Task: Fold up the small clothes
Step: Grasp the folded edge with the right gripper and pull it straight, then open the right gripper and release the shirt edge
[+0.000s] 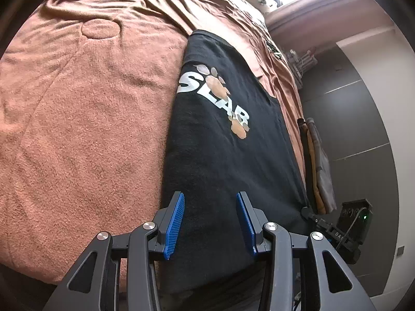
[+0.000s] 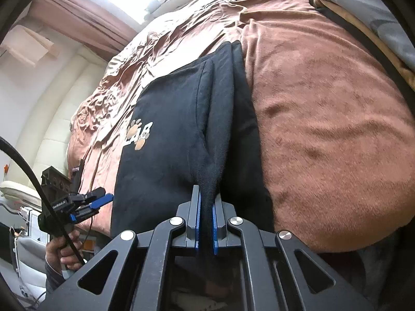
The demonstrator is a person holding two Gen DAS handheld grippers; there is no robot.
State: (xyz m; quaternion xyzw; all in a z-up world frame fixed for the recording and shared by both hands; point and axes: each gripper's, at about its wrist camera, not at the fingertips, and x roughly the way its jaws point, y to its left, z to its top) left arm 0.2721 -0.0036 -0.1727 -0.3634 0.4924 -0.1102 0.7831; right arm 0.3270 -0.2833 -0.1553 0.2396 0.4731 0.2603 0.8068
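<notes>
A black T-shirt [image 1: 223, 155] with a white "SLAB" print and paw marks lies flat on a brown fleece blanket [image 1: 85, 119]. My left gripper [image 1: 210, 197] hovers over the shirt's near hem, open, with nothing between its blue pads [image 1: 176, 223]. In the right wrist view the shirt [image 2: 168, 134] has its right side lifted into a ridge. My right gripper [image 2: 206, 194] is shut on that raised black fabric near the hem. The left gripper [image 2: 90, 206] shows there at the shirt's left edge, held by a hand [image 2: 64, 251].
A stack of folded grey and tan clothes [image 1: 319, 165] sits at the bed's right edge, also seen as the stack [image 2: 363, 7] at top right. Crumpled brown sheet [image 2: 181, 36] lies beyond the shirt. Dark floor [image 1: 363, 134] runs beside the bed.
</notes>
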